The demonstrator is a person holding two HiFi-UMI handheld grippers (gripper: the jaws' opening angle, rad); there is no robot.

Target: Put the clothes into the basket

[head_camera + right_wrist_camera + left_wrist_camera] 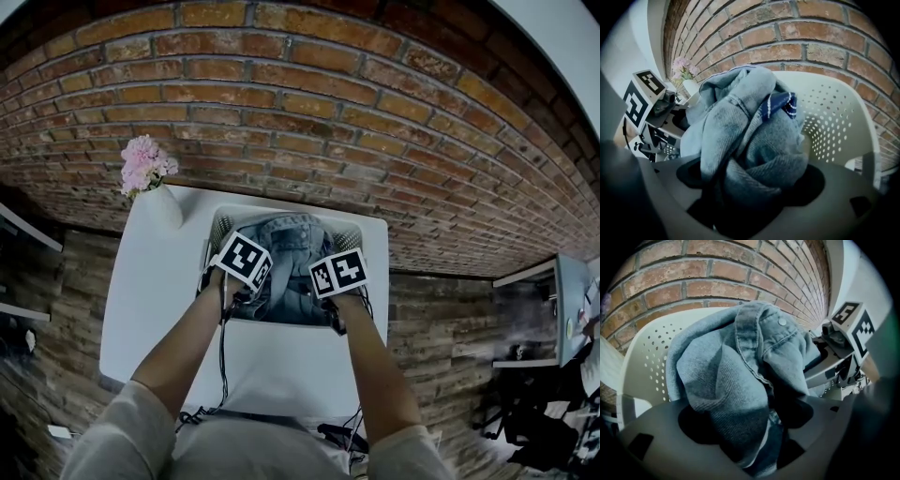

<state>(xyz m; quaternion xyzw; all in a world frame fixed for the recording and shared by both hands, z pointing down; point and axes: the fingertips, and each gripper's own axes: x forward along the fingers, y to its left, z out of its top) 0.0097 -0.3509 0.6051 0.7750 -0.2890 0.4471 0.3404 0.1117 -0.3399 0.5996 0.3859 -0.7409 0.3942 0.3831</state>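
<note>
A crumpled blue denim garment [286,248] hangs bunched over the white perforated basket [217,223], which stands on the white table [281,366] against the brick wall. My left gripper [242,292] grips the garment's left side; in the left gripper view the denim [736,376] fills the gap between the jaws of the left gripper [750,427]. My right gripper [330,307] holds the right side, and in the right gripper view a thick fold of denim [750,140] is wedged between the jaws of the right gripper [750,192]. The basket's wall [834,122] lies just behind the cloth.
A white vase of pink flowers [145,173] stands at the table's far left corner, close to the basket. The brick wall [328,103] rises directly behind. Cables hang off the table's near edge by the person's arms.
</note>
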